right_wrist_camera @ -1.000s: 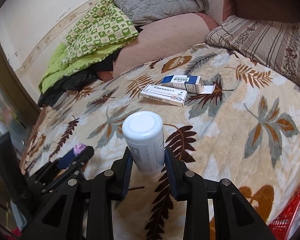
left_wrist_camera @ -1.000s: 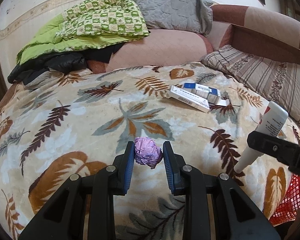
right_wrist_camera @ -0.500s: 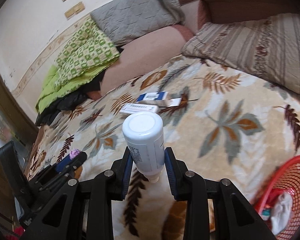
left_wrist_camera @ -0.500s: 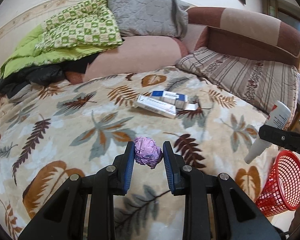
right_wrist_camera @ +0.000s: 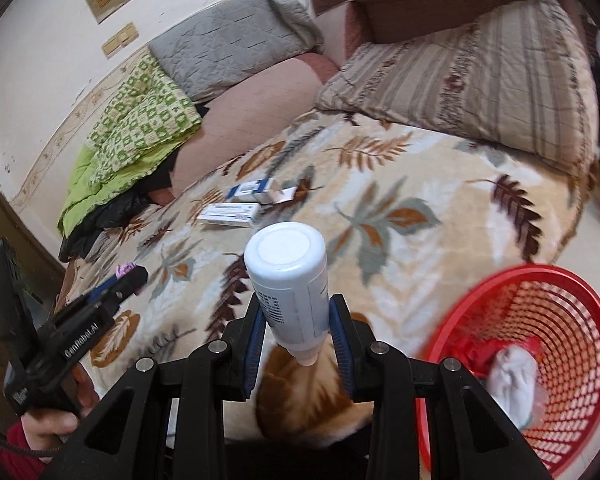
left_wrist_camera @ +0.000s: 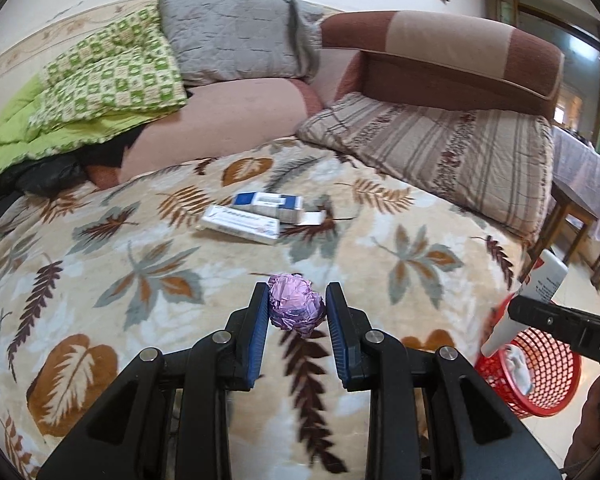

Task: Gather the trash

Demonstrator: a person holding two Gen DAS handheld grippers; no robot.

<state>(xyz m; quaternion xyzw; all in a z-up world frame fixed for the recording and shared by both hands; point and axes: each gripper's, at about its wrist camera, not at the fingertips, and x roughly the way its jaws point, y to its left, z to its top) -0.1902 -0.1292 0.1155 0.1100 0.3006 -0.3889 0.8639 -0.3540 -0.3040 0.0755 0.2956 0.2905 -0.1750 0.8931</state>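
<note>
My left gripper (left_wrist_camera: 297, 308) is shut on a crumpled purple foil ball (left_wrist_camera: 296, 309), held above the leaf-patterned blanket (left_wrist_camera: 140, 272). My right gripper (right_wrist_camera: 296, 322) is shut on a white plastic bottle (right_wrist_camera: 290, 280), nozzle pointing down, over the bed's edge. A red mesh basket (right_wrist_camera: 540, 344) stands on the floor just right of the bottle, with white and red scraps inside. In the left wrist view the bottle (left_wrist_camera: 540, 292) hangs above that basket (left_wrist_camera: 540, 376). Two medicine boxes (left_wrist_camera: 256, 218) lie mid-bed.
Pillows, a green checked quilt (left_wrist_camera: 112, 76) and a grey cushion (left_wrist_camera: 236, 36) are piled at the back. A striped pillow (left_wrist_camera: 440, 152) lies at the right. A wooden table leg (left_wrist_camera: 560, 220) stands beyond the bed's right edge.
Both grippers have swung right, toward the bed's edge. The red basket has come into fuller view, now close beside the bottle. Both holds are unchanged.
</note>
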